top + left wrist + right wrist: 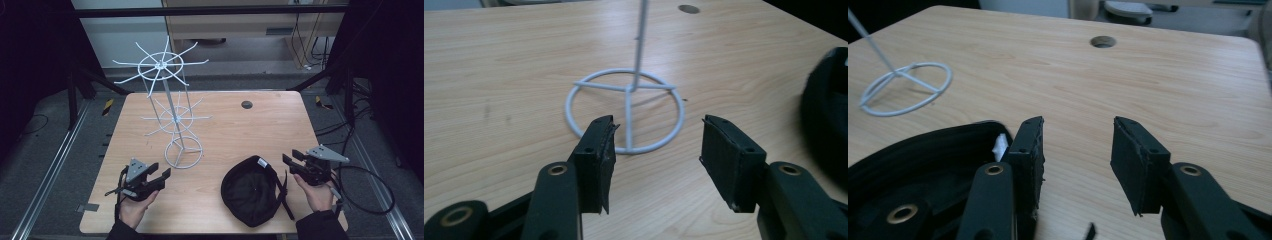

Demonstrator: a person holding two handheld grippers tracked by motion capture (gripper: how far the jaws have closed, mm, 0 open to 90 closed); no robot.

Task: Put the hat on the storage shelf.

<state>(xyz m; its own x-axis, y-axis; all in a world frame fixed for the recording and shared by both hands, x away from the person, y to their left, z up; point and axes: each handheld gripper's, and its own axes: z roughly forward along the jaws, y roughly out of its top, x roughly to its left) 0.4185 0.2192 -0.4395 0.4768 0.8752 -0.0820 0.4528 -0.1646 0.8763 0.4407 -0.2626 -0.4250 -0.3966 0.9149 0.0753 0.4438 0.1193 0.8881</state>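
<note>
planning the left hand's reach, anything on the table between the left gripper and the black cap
Nothing: in the high view, bare wood lies between the left gripper and the black cap. The white wire rack stands farther back, off that line.

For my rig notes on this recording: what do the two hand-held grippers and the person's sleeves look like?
Both are black, each topped by a grey three-cornered plate. The left hand-held gripper and the right hand-held gripper each have two black jaws with flat, dark, worn-looking pads and brass-coloured rivets at the joints. A black cable loops from the right one. The person's sleeves are dark.
</note>
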